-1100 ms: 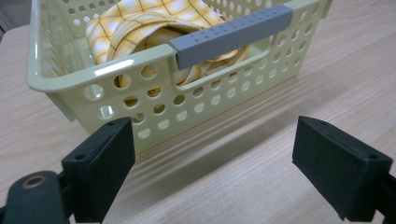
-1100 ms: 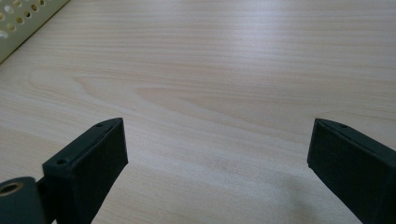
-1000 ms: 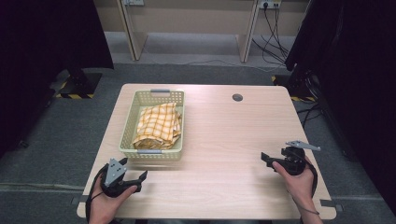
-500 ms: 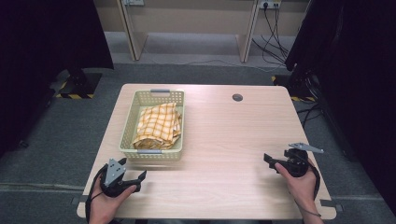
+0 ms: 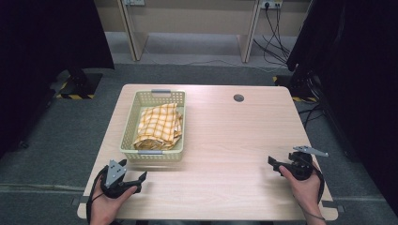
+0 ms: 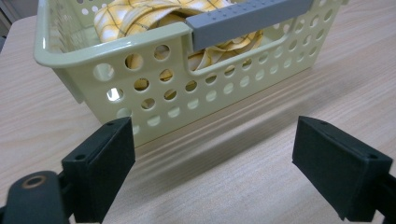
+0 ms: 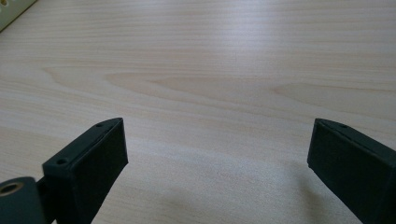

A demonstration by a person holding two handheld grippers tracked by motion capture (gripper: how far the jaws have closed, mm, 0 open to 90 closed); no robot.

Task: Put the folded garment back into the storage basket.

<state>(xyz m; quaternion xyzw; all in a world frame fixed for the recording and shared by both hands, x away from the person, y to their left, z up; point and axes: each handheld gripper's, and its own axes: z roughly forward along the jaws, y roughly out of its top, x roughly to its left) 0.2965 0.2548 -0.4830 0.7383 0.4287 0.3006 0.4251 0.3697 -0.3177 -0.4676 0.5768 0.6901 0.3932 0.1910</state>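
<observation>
Left tongs spread wide, empty, just short of perforated basket holding yellow checked cloth. Right tongs likewise spread, over bare counter. Likely approach stage; next, reaching over rim for cloth.

No text, label, brand name or number can be read anywhere. The only sign-like markings are the yellow-and-black hazard stripes on the floor at the left, beside the dark curtain, and a matching striped strip on the floor at the right, past the far corner of the surface. The laundry basket, its grey handle and the checked cloth inside carry no lettering. The wall sockets at the top edge are too small and blurred to show any marking. Both claws' black pads are plain.
</observation>
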